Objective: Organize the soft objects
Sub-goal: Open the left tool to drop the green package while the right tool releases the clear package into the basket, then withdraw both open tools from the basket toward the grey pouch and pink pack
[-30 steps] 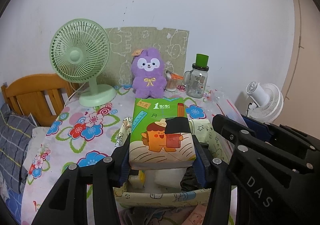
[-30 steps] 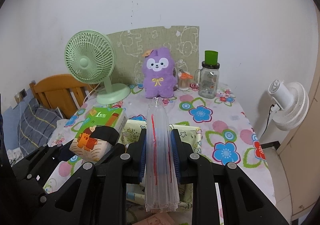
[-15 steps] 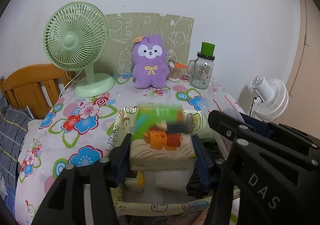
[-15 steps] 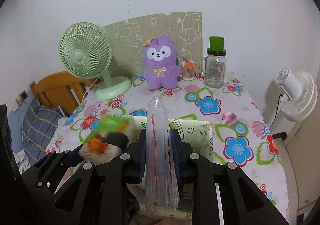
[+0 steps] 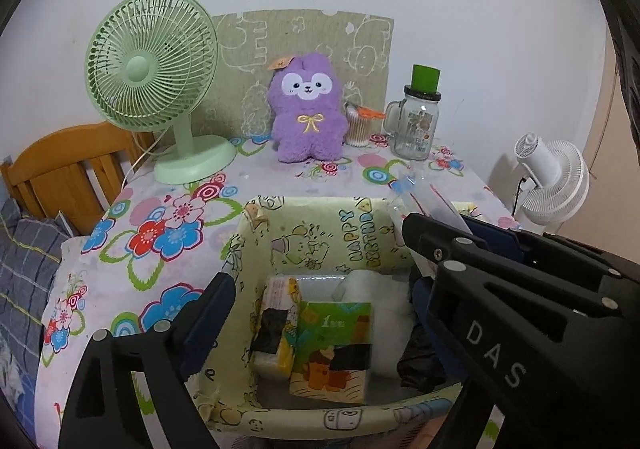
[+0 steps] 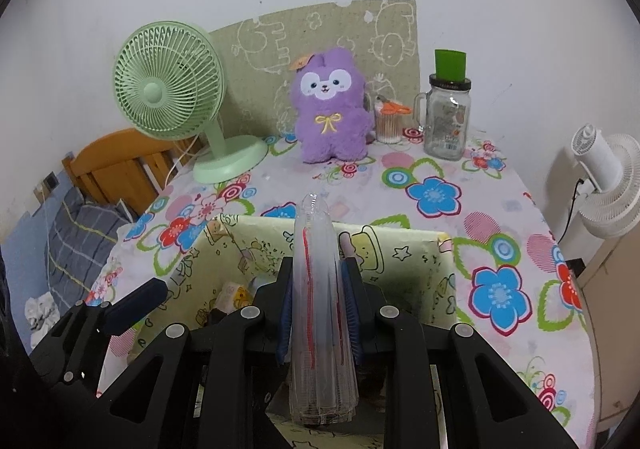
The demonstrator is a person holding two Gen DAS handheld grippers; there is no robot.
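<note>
Left wrist view: the left gripper (image 5: 320, 313) hangs over a yellow cartoon-print storage box (image 5: 352, 225) on the flowered worktop (image 5: 160, 233). Its jaws are opening wide with nothing between the pads. Below the gap, a green tissue pack (image 5: 334, 349) lies on the box floor, free of both jaws. Touching its left side is a yellow tissue pack (image 5: 278, 323) standing on edge, with white soft material (image 5: 378, 297) behind them. The near jaw's blue pad sits over the box's left wall; the other jaw is hidden behind the right gripper (image 6: 320, 309), which crosses in from the right.

In the right wrist view, the right gripper's jaws are narrow, clamped on a stack of clear plastic bags (image 6: 320, 309) with a red stripe. The stack juts forward beyond the jaws, over the box. Well beyond both jaws stand a purple plush toy (image 6: 330, 105), a green fan (image 6: 168, 81) and a glass jar (image 6: 447, 117).
</note>
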